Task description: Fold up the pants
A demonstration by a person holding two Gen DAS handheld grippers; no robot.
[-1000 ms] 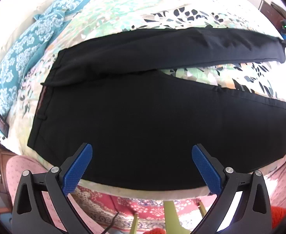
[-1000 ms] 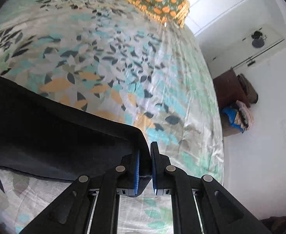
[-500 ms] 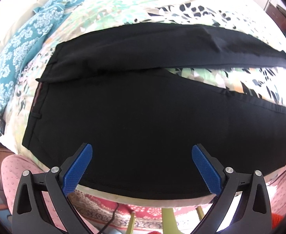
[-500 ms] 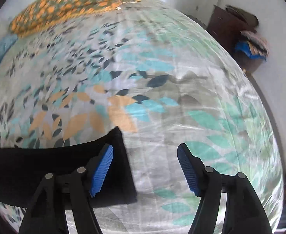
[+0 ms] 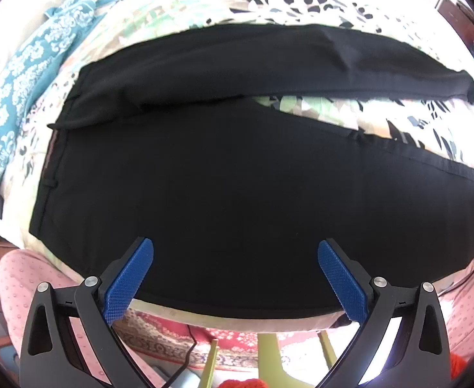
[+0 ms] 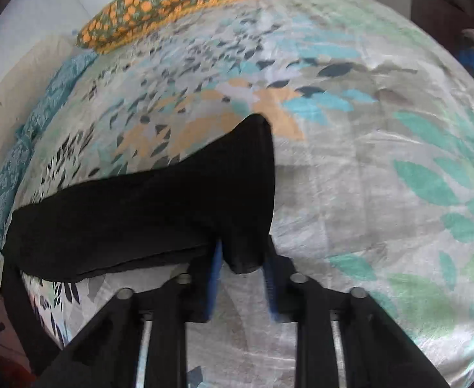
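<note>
Black fabric pants (image 5: 237, 177) spread on the leaf-printed bedsheet (image 6: 382, 194), long axis crosswise, with the right gripper (image 6: 241, 278), jaws just closing, pinching the far leg's hem (image 6: 246, 252), and the left gripper (image 5: 235, 278), jaws wide and empty, above the near seat edge.

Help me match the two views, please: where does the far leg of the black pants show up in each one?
Left wrist view: the far leg runs as a band across the upper half, ending at the right edge.
Right wrist view: it comes from the left edge to the centre, its end between the right gripper pads.
Shared landmark: the leaf-print bedsheet under the pants.
</note>
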